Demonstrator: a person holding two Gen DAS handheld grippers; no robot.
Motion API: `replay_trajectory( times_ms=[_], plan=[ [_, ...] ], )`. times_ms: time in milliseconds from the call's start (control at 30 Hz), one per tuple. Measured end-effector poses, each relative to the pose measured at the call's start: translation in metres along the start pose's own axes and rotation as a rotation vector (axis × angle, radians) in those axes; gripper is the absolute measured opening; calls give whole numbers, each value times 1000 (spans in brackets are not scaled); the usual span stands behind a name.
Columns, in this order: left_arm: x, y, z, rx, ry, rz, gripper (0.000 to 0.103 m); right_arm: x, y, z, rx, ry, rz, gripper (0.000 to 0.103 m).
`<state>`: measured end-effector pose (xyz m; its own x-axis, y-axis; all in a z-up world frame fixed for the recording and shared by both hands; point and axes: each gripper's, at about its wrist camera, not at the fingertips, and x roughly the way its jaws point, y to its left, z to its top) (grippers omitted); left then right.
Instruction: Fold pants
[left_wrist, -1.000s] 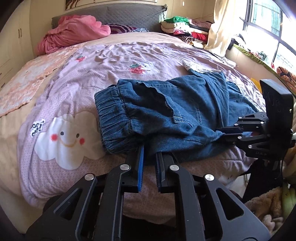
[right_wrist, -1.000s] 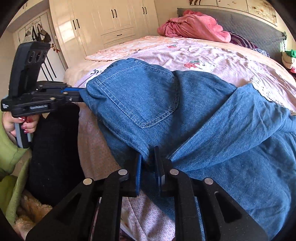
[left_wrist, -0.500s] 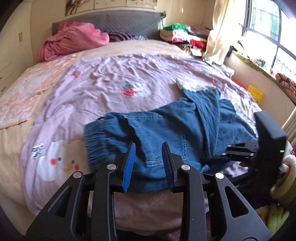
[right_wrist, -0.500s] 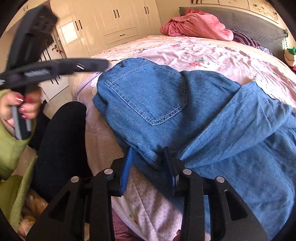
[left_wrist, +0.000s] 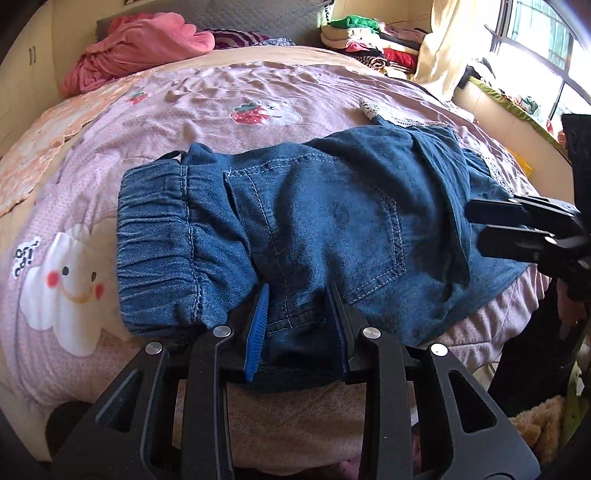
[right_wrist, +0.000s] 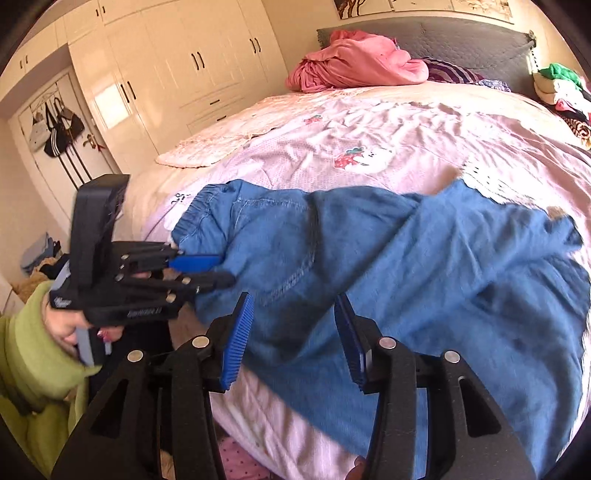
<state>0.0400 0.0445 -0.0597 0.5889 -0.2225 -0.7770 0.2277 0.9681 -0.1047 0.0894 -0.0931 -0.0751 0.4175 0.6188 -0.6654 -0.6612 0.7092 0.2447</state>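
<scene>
Both grippers are letting go since a second ago: left gripper (left_wrist: 297, 325) is sitting narrowly parted over the hem, right gripper (right_wrist: 293, 339) is opening wider (nothing pinched), leaving the denim pants (left_wrist: 314, 229) folded on the pink quilt (left_wrist: 221, 92).

My left gripper (left_wrist: 297, 314) is matte black plastic with round silver screws on its angular arms and ribbed blue pads (left_wrist: 257, 328) inside the fingers. My right gripper (right_wrist: 293, 332) matches it, blue pads (right_wrist: 236, 343) at nine and three o'clock. A boxy black block tops each. My sleeve (right_wrist: 33, 354) is green fleece; my nails are painted red.
</scene>
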Motion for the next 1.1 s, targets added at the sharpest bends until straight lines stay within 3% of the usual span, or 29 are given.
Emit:
replay_trajectory(
  times_ms=[233,400,500,567,633,667,833,1033,1100],
  plan=[
    [1,3,-1,-8,-15,-16,23,51,-21,11,93,150,-43,45],
    [2,3,-1,-18,-29,-20,23,42,-27,7,116,121,0,45],
    [-5,3,0,-32,-41,-32,24,20,-37,6,200,68,50,45],
    [-16,2,2,-39,-55,-52,35,3,-40,13,232,12,57,47],
    [-28,-4,5,-36,-72,-75,48,-13,-47,18,236,-30,25,51],
    [-32,-8,6,-27,-80,-77,50,-21,-51,19,241,-45,1,53],
    [-48,-33,17,18,-127,-107,57,-40,-77,27,267,-75,-105,57],
    [-47,-49,36,9,-128,-151,58,-53,-101,31,265,-86,-206,64],
    [-50,-55,37,32,-137,-84,59,-55,-105,32,269,-89,-204,66]
  ],
)
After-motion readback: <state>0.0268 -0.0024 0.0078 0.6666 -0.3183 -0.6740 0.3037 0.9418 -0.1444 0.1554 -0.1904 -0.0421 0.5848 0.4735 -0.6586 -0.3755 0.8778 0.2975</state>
